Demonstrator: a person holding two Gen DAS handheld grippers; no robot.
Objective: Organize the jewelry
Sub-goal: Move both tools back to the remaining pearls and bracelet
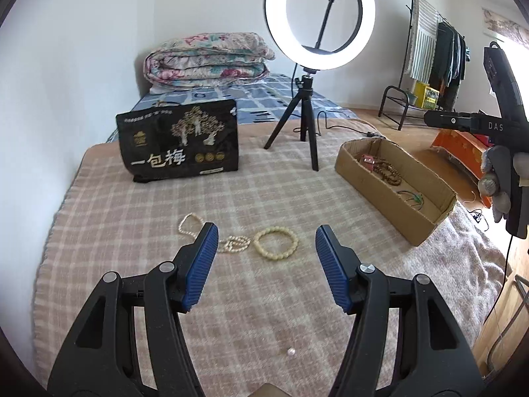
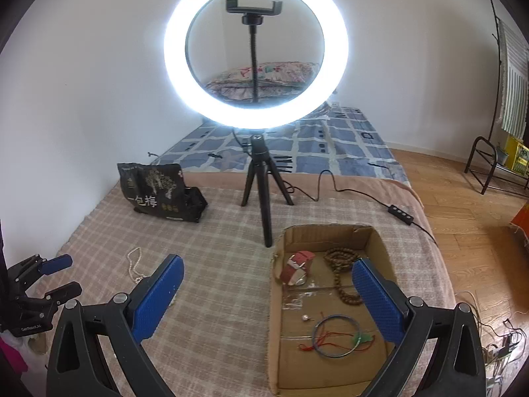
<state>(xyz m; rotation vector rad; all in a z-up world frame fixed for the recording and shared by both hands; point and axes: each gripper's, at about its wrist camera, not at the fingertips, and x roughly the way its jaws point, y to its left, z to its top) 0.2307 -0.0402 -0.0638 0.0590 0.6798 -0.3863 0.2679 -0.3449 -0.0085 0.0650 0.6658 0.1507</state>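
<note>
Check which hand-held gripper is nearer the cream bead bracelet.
Left. The left hand-held gripper hangs just short of the cream bead bracelet; the right hand-held gripper is over at the cardboard box.

We see blue ribbed pads (image 1: 201,264) on black gripper arms. The blanket (image 1: 132,205) is a pinkish-tan and cream plaid. On it lie a cream bracelet (image 1: 276,243) and an off-white pearl strand (image 1: 190,228). The box (image 2: 297,357) is brown cardboard; inside are a red watch (image 2: 296,266), brown beads (image 2: 340,274) and a blue ring (image 2: 335,335) with red cord. The bag (image 1: 180,140) is black with gold trees and white characters. The sheet (image 2: 330,145) is blue-checked, the quilt (image 1: 208,59) floral pink and teal.
</note>
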